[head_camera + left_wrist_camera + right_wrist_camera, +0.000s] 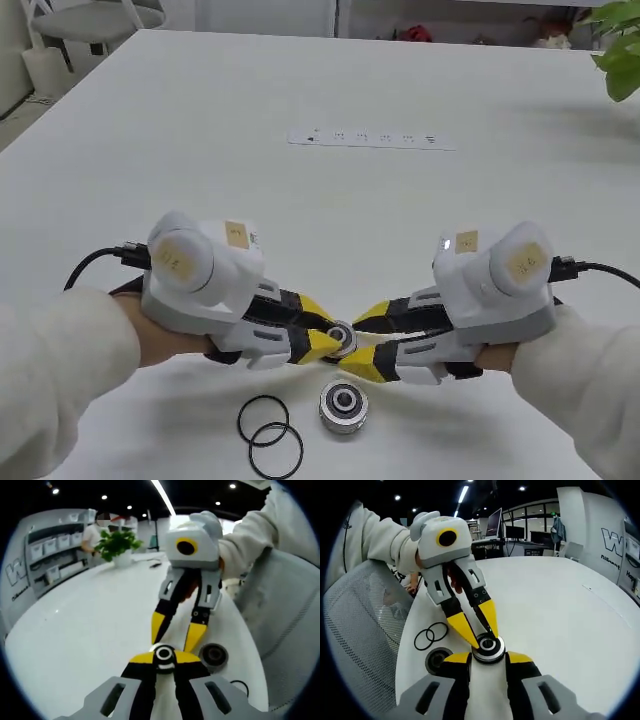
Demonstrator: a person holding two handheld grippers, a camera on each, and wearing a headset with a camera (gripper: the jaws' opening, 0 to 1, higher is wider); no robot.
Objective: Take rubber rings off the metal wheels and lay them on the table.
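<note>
A small metal wheel [341,336] with a black rubber ring on its rim hangs just above the white table [330,200], held between both grippers. My left gripper [322,340] comes in from the left and is shut on it; in the left gripper view the wheel [163,655] sits between my yellow tips. My right gripper [368,345] meets it from the right, jaws clamped on either side of the wheel [488,649]. Below them a second wheel [343,405] stands on the table. Two loose black rubber rings [270,435] lie overlapping to its left.
A white strip with markings [370,138] lies across the middle of the table. A potted plant [620,50] stands at the far right corner, and a chair [95,20] beyond the far left edge. A grey mesh chair back [365,625] is close behind the near edge.
</note>
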